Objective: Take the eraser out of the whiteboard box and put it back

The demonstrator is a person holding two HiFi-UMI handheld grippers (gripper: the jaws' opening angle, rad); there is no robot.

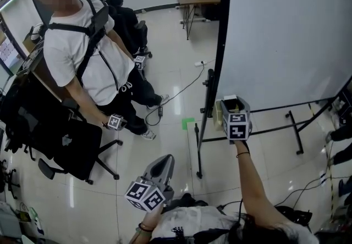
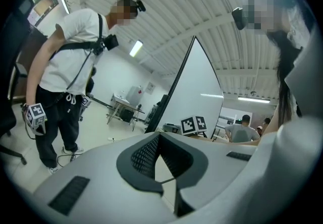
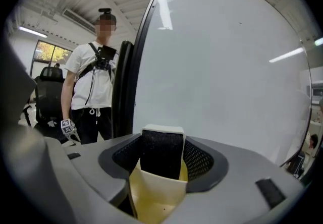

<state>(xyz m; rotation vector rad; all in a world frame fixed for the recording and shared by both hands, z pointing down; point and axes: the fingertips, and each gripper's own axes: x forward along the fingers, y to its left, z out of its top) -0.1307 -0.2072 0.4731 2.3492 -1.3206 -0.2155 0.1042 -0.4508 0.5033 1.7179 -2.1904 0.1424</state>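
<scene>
Right tongs (image 1: 235,112) clenched on the eraser (image 3: 161,147). Black felt faces the camera, white back on top, and both pads look pressed against its sides. Eraser stands upright, its lower end behind the front wall of the yellowish box (image 3: 151,195), which sits by the whiteboard's (image 1: 286,28) lower edge. Reads as the put-back step, nearly seated.

Left tongs (image 1: 159,170) closed on nothing, held low and well apart from the board.

Risks:
- The tong tips sit just beside the box walls. Going deeper could catch a tip on the rim and jog or tilt the box.
- Letting go while the eraser leans might leave it propped on the rim, free to tip out onto the floor (image 1: 170,61).
- A skewed pull-back could drag it out with the pads.

Room: board face close on one side of the box, dark frame post (image 1: 215,67) on the other. The clear way out is straight back toward the holder. Another person (image 1: 82,50) and a chair (image 1: 71,147) stand well apart.
</scene>
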